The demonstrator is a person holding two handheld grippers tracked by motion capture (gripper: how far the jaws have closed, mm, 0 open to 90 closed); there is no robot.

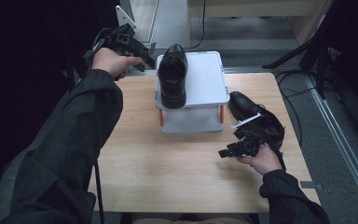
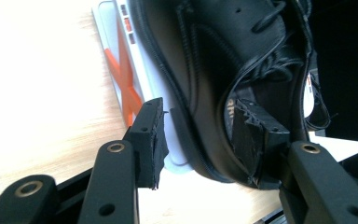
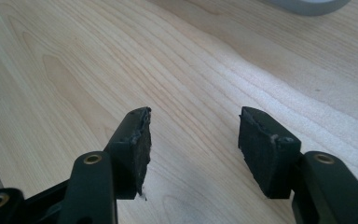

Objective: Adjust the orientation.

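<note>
A black leather lace-up shoe (image 1: 172, 74) stands on the left part of a white two-level stand (image 1: 205, 79) at the back of the wooden table. My left gripper (image 1: 150, 57) is at the stand's far left corner, beside this shoe. In the left gripper view the shoe (image 2: 205, 56) lies between the open jaws of my left gripper (image 2: 203, 128); the left pad stands apart from it and the right pad sits at its collar. A second black shoe (image 1: 256, 119) lies on the table right of the stand. My right gripper (image 1: 226, 151) hovers open and empty over bare wood (image 3: 193, 135).
The stand has orange braces (image 2: 123, 70) under its top shelf and a lower shelf (image 1: 191, 123). The wooden table (image 1: 168, 163) stretches in front of it. Tripod legs (image 1: 298, 51) and cables (image 1: 298, 93) are on the grey floor at the right.
</note>
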